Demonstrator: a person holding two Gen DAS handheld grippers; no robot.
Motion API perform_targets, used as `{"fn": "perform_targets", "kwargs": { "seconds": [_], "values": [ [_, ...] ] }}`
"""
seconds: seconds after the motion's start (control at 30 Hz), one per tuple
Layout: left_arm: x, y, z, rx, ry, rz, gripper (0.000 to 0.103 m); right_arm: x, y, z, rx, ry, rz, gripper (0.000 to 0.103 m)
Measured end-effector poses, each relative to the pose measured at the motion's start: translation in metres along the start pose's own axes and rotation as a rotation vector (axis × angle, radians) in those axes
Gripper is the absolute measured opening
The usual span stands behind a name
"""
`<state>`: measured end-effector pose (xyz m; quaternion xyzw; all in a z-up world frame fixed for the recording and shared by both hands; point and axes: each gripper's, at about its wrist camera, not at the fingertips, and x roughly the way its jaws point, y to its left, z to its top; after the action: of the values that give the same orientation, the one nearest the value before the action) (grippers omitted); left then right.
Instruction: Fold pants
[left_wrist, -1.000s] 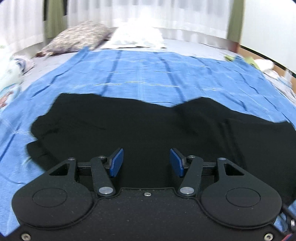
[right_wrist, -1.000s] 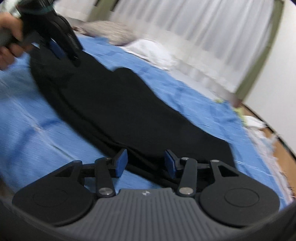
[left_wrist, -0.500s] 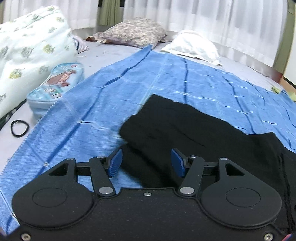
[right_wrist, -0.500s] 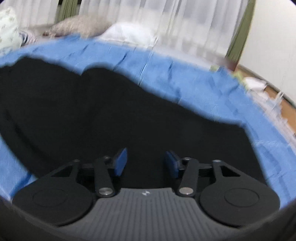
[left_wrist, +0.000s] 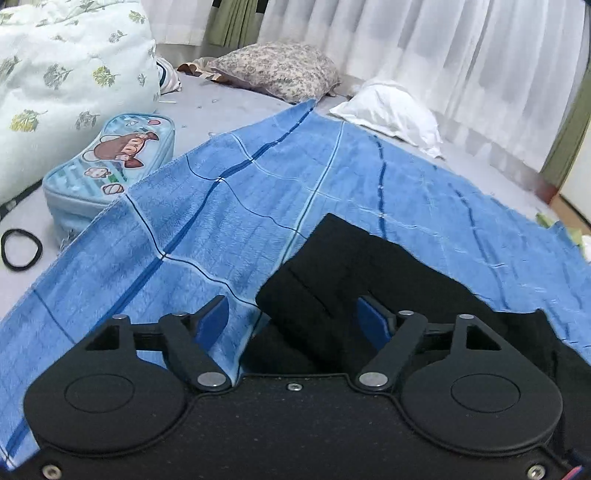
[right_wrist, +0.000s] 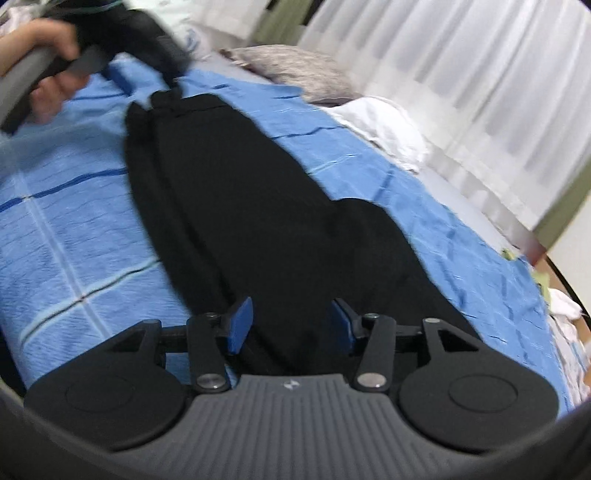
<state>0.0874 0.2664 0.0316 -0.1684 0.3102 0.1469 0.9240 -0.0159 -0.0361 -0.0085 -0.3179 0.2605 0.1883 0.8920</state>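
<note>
The black pants (right_wrist: 266, 206) lie stretched out on a blue striped blanket (right_wrist: 74, 229). In the left wrist view one end of the pants (left_wrist: 332, 266) lies between the fingers of my left gripper (left_wrist: 295, 321), which is open around that corner. My right gripper (right_wrist: 290, 323) is open over the other end of the pants, with black cloth between its blue pads. The left gripper, held by a hand, also shows in the right wrist view (right_wrist: 147, 40) at the far end of the pants.
The blue blanket (left_wrist: 229, 206) covers a grey mattress. A light blue cartoon pouch (left_wrist: 110, 170) and a black hair tie (left_wrist: 20, 249) lie left of it. A floral quilt (left_wrist: 62, 74), a patterned pillow (left_wrist: 280, 68) and a white pillow (left_wrist: 391, 110) lie behind. White curtains hang at the back.
My left gripper has moved to the left end of the pants, and that corner now lies between its fingers. My right gripper has swung over the other end. Both stay open.
</note>
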Motion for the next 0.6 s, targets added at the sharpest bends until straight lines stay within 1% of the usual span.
{"fn": "perform_targets", "kwargs": {
  "seconds": [0.07, 0.17, 0.2, 0.23, 0.3, 0.37, 0.4, 0.47, 0.5, 0.53, 0.57, 0.6],
  "values": [
    [0.011, -0.001, 0.002, -0.006, 0.015, 0.015, 0.076, 0.002, 0.010, 0.003, -0.005, -0.004, 0.005, 0.064],
    [0.029, -0.003, 0.003, -0.029, 0.040, 0.014, 0.076, 0.009, 0.020, 0.009, -0.017, -0.008, -0.010, 0.064],
    [0.033, -0.002, 0.003, -0.036, 0.043, 0.014, 0.073, 0.013, 0.021, 0.012, -0.020, -0.010, -0.011, 0.064],
    [0.038, -0.003, 0.003, -0.045, 0.046, 0.017, 0.064, 0.017, 0.023, 0.014, -0.025, -0.015, -0.012, 0.064],
    [0.045, -0.005, 0.003, -0.065, 0.049, 0.015, 0.049, 0.020, 0.027, 0.018, -0.039, -0.024, -0.019, 0.064],
    [0.044, -0.009, 0.004, -0.063, 0.020, 0.022, 0.036, 0.025, 0.029, 0.022, -0.043, -0.036, -0.010, 0.065],
    [0.041, -0.014, 0.004, -0.037, -0.005, 0.026, 0.029, 0.028, 0.031, 0.023, -0.048, -0.046, -0.014, 0.067],
    [0.033, -0.021, 0.006, 0.005, -0.037, 0.035, 0.027, 0.041, 0.037, 0.024, -0.073, -0.074, -0.067, 0.066],
    [0.027, -0.024, 0.007, 0.024, -0.057, 0.038, 0.026, 0.047, 0.041, 0.024, -0.092, -0.072, -0.100, 0.045],
    [0.022, -0.026, 0.007, 0.034, -0.071, 0.037, 0.025, 0.050, 0.041, 0.026, -0.095, -0.068, -0.102, 0.034],
    [0.016, -0.026, 0.009, 0.035, -0.082, 0.032, 0.025, 0.049, 0.042, 0.029, -0.083, -0.063, -0.086, 0.007],
    [0.010, -0.024, 0.010, 0.030, -0.089, 0.024, 0.025, 0.045, 0.042, 0.031, -0.058, -0.064, -0.071, 0.006]
  ]
}}
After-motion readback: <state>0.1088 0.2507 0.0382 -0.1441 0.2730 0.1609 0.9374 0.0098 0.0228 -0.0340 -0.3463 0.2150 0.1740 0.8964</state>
